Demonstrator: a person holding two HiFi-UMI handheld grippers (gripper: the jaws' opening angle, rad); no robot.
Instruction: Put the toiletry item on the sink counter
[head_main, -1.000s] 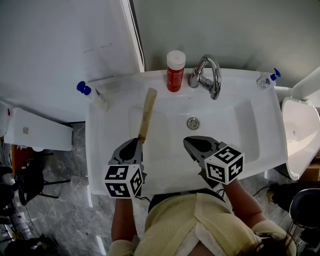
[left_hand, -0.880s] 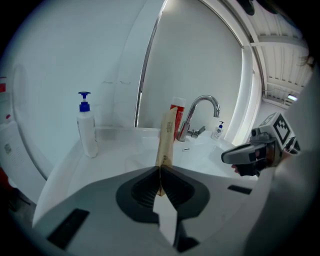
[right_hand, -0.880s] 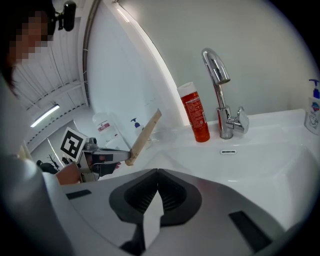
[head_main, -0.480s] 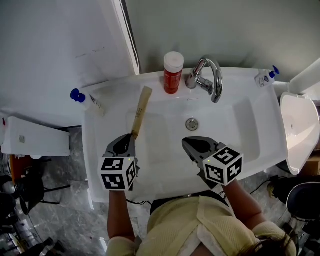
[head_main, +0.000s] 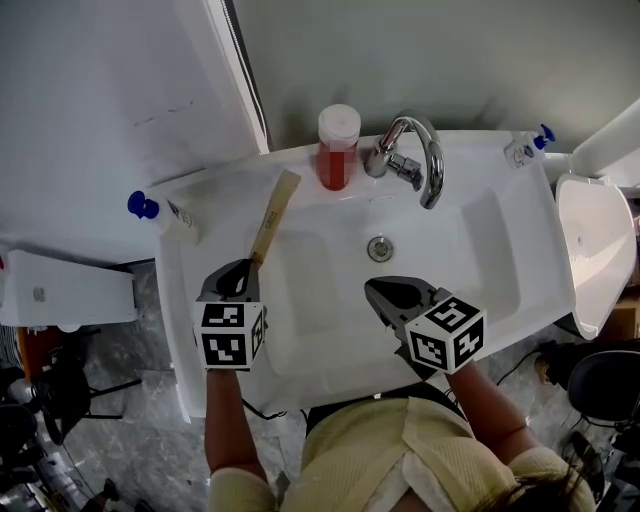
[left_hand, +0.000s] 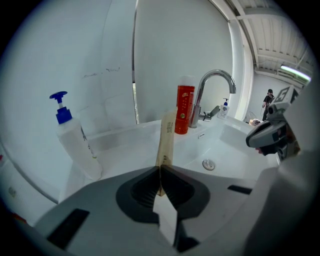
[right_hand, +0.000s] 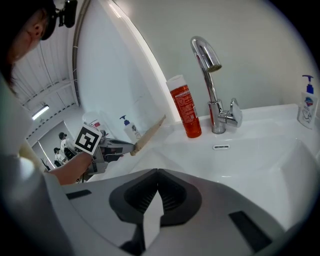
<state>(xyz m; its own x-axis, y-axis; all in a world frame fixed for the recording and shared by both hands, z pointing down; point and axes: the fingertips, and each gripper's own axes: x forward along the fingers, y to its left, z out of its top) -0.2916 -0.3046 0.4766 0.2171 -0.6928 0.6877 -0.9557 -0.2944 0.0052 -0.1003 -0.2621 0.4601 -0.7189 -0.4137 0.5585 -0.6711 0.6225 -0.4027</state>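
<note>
A long flat tan toiletry item sticks out forward from my left gripper, which is shut on its near end. It hangs over the left part of the white sink, pointing toward the back ledge. In the left gripper view the tan item rises straight from the closed jaws of the left gripper. My right gripper hovers over the basin's front right, shut with nothing in it. From the right gripper view the tan item shows at the left.
A red bottle stands on the back ledge beside the chrome faucet. A blue-capped pump bottle sits at the sink's left corner, a smaller one at the right corner. A toilet is to the right.
My left gripper has moved a little away from the person, toward the sink's back left, carrying the tan item. The right gripper has hardly moved.
</note>
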